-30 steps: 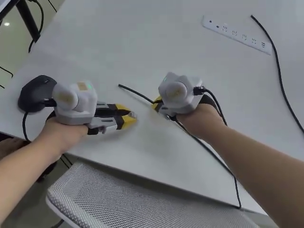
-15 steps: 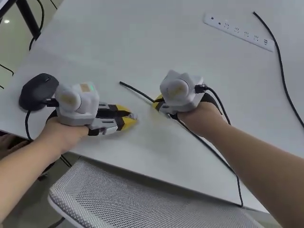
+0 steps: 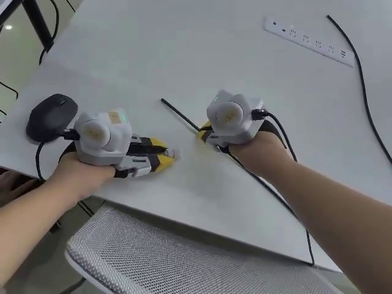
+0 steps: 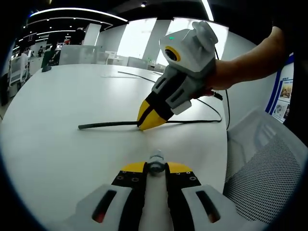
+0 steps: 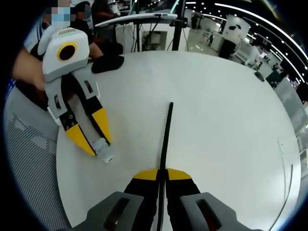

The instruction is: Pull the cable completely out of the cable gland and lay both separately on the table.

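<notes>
Since half a second ago the cable's [image 3: 179,114] free end has swung further up the table [image 3: 153,43], so its loose stretch lies steeper; the grippers have scarcely shifted. The right gripper [image 3: 203,131] is clamped tight on the black cable, whose free length runs straight ahead of its jaws, flat on the table; the left gripper [image 3: 166,153] pinches the small grey cable gland [image 4: 156,162] between its yellow tips, low at the tabletop — touching or not, I cannot tell; gland and cable are apart. A dark mouse [image 3: 49,116] sits beyond the left gripper; a white power strip [image 3: 309,41] lies at the far side.
</notes>
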Demonstrator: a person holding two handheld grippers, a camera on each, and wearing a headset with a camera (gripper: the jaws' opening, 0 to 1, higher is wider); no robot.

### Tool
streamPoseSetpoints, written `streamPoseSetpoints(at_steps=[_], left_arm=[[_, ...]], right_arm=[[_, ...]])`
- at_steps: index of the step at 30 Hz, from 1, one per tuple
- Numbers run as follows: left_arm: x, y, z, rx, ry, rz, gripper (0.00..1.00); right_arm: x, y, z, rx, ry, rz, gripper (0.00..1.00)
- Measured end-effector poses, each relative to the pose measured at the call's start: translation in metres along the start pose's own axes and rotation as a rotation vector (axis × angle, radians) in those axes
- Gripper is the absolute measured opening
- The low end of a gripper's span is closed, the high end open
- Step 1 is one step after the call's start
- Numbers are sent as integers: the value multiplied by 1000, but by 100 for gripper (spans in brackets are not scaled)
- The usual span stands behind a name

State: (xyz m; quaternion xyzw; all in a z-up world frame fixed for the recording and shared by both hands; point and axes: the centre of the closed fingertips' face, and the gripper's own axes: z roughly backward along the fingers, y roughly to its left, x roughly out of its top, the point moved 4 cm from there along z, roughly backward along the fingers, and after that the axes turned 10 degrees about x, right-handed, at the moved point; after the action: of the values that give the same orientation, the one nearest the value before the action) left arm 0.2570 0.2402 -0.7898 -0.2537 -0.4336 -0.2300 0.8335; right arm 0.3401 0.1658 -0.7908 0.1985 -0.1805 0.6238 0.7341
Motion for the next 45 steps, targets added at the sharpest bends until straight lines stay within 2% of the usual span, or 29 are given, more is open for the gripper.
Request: streamPoseSetpoints(at_steps=[6,12,21,26,31,34,40,42,43,45], left_arm=[[0,-2,0,4,9,-19,16],[0,-3,1,8,10,-7,19],[4,-4,5,22,6,4,25],[10,-6,8,21,-2,24,29],[18,-10,13,28,-19,18,34],[27,-18,19,1,-43,37,37],[38,-30,30,-13,-37,25,48],[42,-33,35,-9,-35,31,50],[43,-34,38,-12,-36,38,51],[43,-36,43,-17,-31,41,54]], right_arm=[[1,1,0,-5,-3,-2,3],[1,2,4,-14,-6,-8,6],[7,3,21,-41,-40,-21,10],[10,3,41,-60,-78,-8,13],[9,1,66,-71,-148,-57,18],[8,2,82,-73,-184,-79,24],[-2,8,110,-82,-241,-99,34],[-5,12,120,-84,-270,-109,36],[-4,14,127,-88,-315,-112,37],[-7,18,137,-89,-358,-164,40]])
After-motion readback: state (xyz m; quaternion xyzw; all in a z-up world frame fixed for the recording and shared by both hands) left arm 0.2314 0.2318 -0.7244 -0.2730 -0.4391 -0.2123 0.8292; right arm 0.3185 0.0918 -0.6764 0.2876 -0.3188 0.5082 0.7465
